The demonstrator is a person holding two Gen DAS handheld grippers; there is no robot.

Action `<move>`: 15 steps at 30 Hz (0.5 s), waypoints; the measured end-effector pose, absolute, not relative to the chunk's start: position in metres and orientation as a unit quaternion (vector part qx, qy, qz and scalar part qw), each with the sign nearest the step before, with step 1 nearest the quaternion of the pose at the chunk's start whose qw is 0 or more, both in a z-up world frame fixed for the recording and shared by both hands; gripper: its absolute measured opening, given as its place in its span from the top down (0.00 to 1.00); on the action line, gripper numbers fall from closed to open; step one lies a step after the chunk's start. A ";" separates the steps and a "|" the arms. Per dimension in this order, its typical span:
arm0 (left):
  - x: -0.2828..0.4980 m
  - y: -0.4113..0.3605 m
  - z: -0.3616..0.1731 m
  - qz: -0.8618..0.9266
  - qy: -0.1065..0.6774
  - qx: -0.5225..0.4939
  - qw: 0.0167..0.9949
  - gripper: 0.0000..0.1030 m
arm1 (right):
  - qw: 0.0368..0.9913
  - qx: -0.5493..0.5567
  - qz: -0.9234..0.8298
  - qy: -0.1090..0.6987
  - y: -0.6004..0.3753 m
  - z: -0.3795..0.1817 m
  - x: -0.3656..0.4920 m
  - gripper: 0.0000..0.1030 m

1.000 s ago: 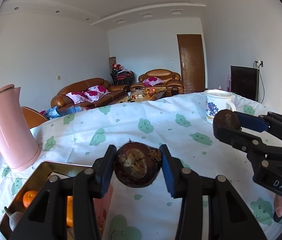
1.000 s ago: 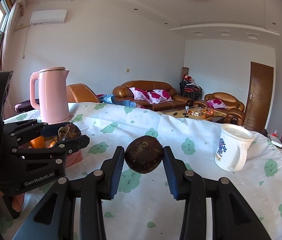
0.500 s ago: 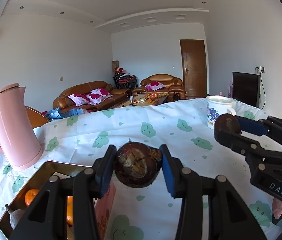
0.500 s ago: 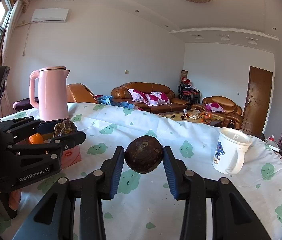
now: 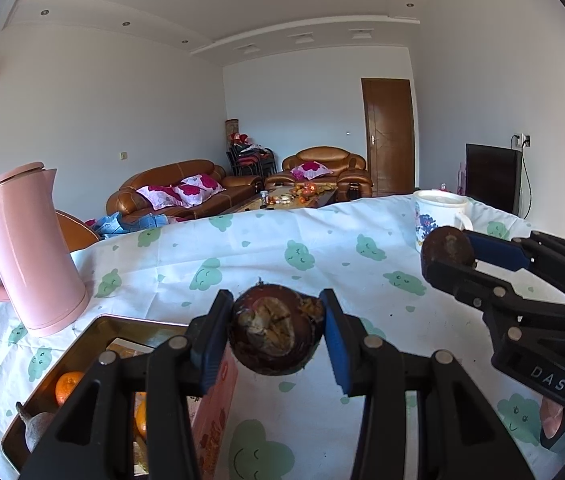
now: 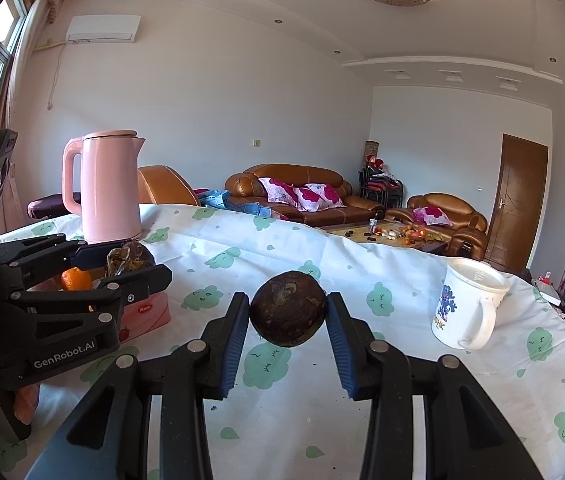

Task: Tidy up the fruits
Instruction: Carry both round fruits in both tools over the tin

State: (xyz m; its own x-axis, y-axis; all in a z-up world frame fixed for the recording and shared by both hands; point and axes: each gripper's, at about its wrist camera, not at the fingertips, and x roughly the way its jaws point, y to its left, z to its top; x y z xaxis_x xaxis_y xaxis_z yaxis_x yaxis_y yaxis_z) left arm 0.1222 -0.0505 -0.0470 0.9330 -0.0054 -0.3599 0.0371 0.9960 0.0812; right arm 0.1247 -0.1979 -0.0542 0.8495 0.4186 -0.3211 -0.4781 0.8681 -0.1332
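My left gripper [image 5: 276, 320] is shut on a dark brown round fruit [image 5: 276, 338] with a pale, torn top, held above the tablecloth beside a metal tray [image 5: 94, 330]. The tray holds an orange [image 5: 67, 386] and a greyish fruit [image 5: 36, 428]. My right gripper [image 6: 287, 316] is shut on a second dark round fruit [image 6: 288, 312] over the middle of the table. Each gripper shows in the other's view: the right gripper [image 5: 448, 256] at the right with its fruit [image 5: 446, 245], the left gripper [image 6: 132, 270] at the left with its fruit [image 6: 129, 257].
A pink kettle [image 5: 26, 252] stands at the back left behind the tray. A pink box [image 6: 148, 314] lies by the tray, with an orange [image 6: 76, 279] behind it. A white mug [image 6: 466, 306] stands at the right. The green-patterned tablecloth [image 6: 362, 264] covers the table; sofas stand beyond.
Both grippers keep their fruits and stay almost still; the views have only drifted slightly.
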 end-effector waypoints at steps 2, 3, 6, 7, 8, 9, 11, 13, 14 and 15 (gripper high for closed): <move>0.120 -0.048 -0.047 -0.011 0.184 0.042 0.982 0.56 | 0.955 -0.106 0.238 0.142 -0.195 -0.054 0.124 0.60; 0.118 -0.047 -0.047 -0.011 0.184 0.041 0.982 0.55 | 0.954 -0.108 0.239 0.142 -0.192 -0.054 0.123 0.60; 0.115 -0.043 -0.047 -0.010 0.184 0.039 0.982 0.55 | 0.953 -0.109 0.244 0.142 -0.187 -0.054 0.121 0.60; 0.114 -0.041 -0.047 -0.009 0.184 0.038 0.982 0.55 | 0.952 -0.109 0.247 0.142 -0.185 -0.053 0.120 0.60; 0.113 -0.040 -0.046 -0.009 0.184 0.037 0.982 0.55 | 0.952 -0.110 0.248 0.141 -0.183 -0.053 0.119 0.60; 0.112 -0.039 -0.046 -0.009 0.184 0.036 0.982 0.55 | 0.952 -0.110 0.250 0.140 -0.182 -0.053 0.119 0.60; 0.109 -0.037 -0.045 -0.009 0.184 0.035 0.982 0.55 | 0.951 -0.111 0.254 0.140 -0.179 -0.052 0.117 0.60; 0.109 -0.036 -0.045 -0.009 0.184 0.035 0.982 0.55 | 0.950 -0.112 0.257 0.139 -0.175 -0.051 0.116 0.60; 0.109 -0.036 -0.045 -0.009 0.184 0.034 0.982 0.55 | 0.949 -0.111 0.260 0.139 -0.174 -0.051 0.116 0.60; 0.108 -0.035 -0.045 -0.008 0.185 0.034 0.982 0.55 | 0.949 -0.112 0.262 0.139 -0.172 -0.051 0.116 0.60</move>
